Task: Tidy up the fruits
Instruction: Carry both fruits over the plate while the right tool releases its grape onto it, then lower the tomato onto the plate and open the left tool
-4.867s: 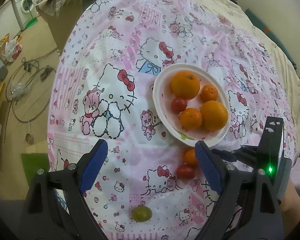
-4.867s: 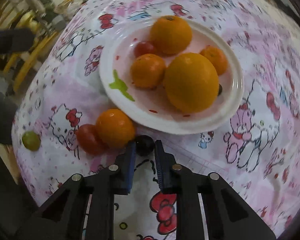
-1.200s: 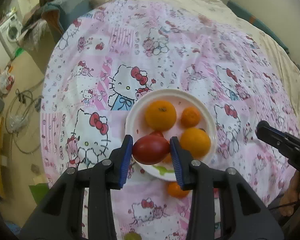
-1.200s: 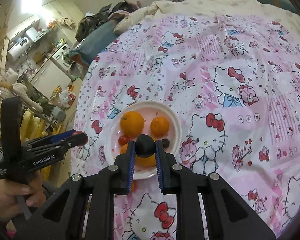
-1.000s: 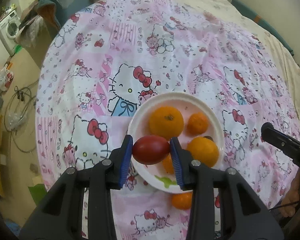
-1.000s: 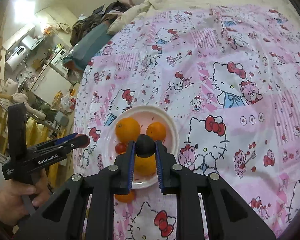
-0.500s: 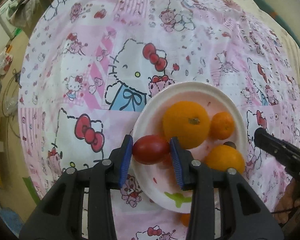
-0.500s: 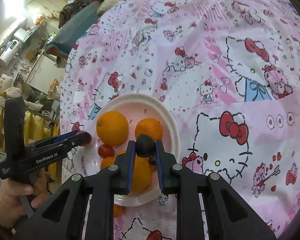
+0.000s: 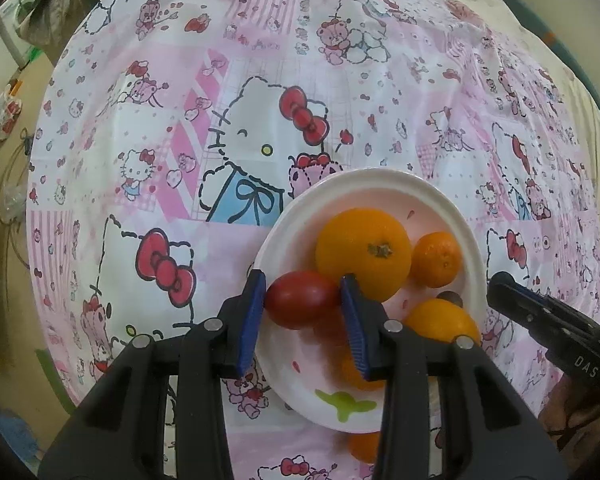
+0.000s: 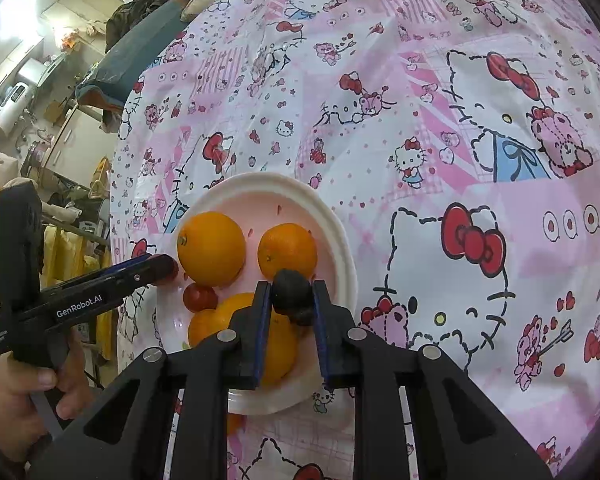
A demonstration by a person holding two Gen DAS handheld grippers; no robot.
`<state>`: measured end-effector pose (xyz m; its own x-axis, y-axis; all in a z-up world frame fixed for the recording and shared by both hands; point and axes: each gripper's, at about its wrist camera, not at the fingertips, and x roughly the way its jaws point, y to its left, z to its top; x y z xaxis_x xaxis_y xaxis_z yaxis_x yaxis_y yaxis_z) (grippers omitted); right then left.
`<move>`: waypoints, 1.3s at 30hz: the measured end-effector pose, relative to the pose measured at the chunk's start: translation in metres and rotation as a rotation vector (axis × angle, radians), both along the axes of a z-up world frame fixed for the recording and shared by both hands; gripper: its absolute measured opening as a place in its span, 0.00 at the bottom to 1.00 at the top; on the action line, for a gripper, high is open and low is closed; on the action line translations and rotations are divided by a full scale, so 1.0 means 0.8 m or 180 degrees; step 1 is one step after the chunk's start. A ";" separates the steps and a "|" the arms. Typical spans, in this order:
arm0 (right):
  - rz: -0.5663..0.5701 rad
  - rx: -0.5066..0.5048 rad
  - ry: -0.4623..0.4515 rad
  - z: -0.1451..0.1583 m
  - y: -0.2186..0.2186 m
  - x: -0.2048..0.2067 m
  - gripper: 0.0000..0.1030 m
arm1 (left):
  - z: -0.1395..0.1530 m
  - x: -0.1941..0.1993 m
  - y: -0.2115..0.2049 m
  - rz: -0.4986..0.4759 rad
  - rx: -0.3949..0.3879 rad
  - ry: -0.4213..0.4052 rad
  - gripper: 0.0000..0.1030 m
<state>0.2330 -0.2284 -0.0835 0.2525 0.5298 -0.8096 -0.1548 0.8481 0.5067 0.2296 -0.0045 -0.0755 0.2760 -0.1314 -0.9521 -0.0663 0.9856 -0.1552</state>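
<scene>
My left gripper (image 9: 302,296) is shut on a red oval tomato (image 9: 302,300), held just above the left side of the white plate (image 9: 380,174). A large orange (image 9: 364,252), a small mandarin (image 9: 436,258) and another orange (image 9: 440,320) lie in the plate. My right gripper (image 10: 290,292) is shut on a small dark round fruit (image 10: 292,286), low over the plate (image 10: 260,180) near its right side, above a big orange (image 10: 280,344). A second dark fruit (image 10: 305,318) lies just under it. A small red tomato (image 10: 200,298) sits by the orange (image 10: 212,248).
The plate rests on a pink cartoon-cat printed cloth (image 9: 260,120) over a bed. One orange (image 9: 364,446) lies on the cloth just outside the plate's near rim. A hand (image 10: 20,400) holds the left gripper's handle. Floor clutter and cables lie beyond the cloth's left edge.
Both grippers have come down toward the plate, which now fills more of each view. Each still holds its fruit. Little differs from half a second ago.
</scene>
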 end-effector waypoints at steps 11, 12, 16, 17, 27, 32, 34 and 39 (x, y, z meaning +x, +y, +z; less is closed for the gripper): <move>-0.0004 0.0072 -0.0028 0.006 0.001 0.000 0.23 | -0.003 -0.004 -0.007 -0.0067 -0.0021 0.0032 0.34; -0.0012 0.0086 -0.0029 0.006 0.000 0.000 0.24 | -0.003 -0.004 -0.006 -0.0063 -0.0046 0.0037 0.34; -0.0060 0.0141 -0.0042 0.009 -0.004 0.001 0.57 | -0.005 -0.004 -0.007 -0.0061 -0.0070 0.0079 0.34; -0.0079 0.0151 -0.0046 0.010 -0.005 0.001 0.57 | -0.005 -0.004 -0.007 -0.0061 -0.0074 0.0094 0.34; -0.0086 0.0129 -0.0039 0.012 -0.007 0.000 0.57 | 0.012 -0.009 -0.006 -0.0064 0.0040 -0.0086 0.77; -0.0083 0.0110 -0.0101 0.019 -0.007 -0.004 0.62 | 0.017 -0.011 -0.006 -0.0092 0.0107 -0.0137 0.78; -0.0098 0.0103 -0.0117 0.023 -0.007 -0.005 0.68 | 0.019 -0.013 -0.006 -0.0089 0.0104 -0.0149 0.78; -0.0167 0.0054 -0.0182 0.034 -0.010 -0.014 0.80 | 0.033 -0.025 -0.004 -0.0064 0.0173 -0.0302 0.78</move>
<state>0.2221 -0.2363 -0.0560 0.3260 0.5281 -0.7841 -0.1394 0.8472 0.5127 0.2093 -0.0074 -0.0489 0.3630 -0.0867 -0.9277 -0.0341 0.9938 -0.1062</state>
